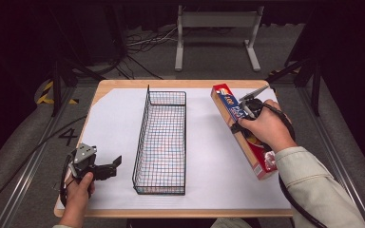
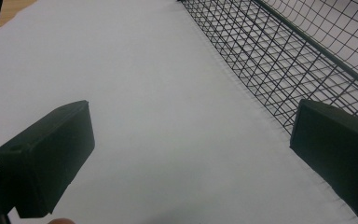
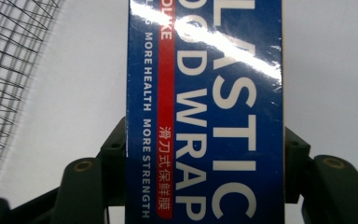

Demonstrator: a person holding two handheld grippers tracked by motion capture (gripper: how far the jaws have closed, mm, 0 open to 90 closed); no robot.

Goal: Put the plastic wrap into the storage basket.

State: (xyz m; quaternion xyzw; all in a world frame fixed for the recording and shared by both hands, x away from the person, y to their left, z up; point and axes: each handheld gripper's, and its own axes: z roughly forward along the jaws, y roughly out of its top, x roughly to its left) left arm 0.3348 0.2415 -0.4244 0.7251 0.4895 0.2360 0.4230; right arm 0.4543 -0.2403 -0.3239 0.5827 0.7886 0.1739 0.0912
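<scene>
right tongs clamped on wrap box, left tongs idle and apart

the surface [image 1: 109, 118] carries a white sheet with a black wire basket [image 1: 161, 142] standing near its middle, long axis running away from the person. the box [image 1: 240, 128] of plastic wrap (blue and red, long and narrow) lies to the right of the basket, well apart from it, angled across the sheet. the right tongs [image 1: 247, 111] are closed across the box's width; in the right gripper view a jaw presses each long side of the box [image 3: 205, 112]. the left tongs [image 1: 109, 167] sit near the front left of the sheet, just beside the basket's near corner. in the left gripper view the jaws stand wide apart with nothing between them, the basket [image 2: 279, 60] ahead to the right.
</scene>
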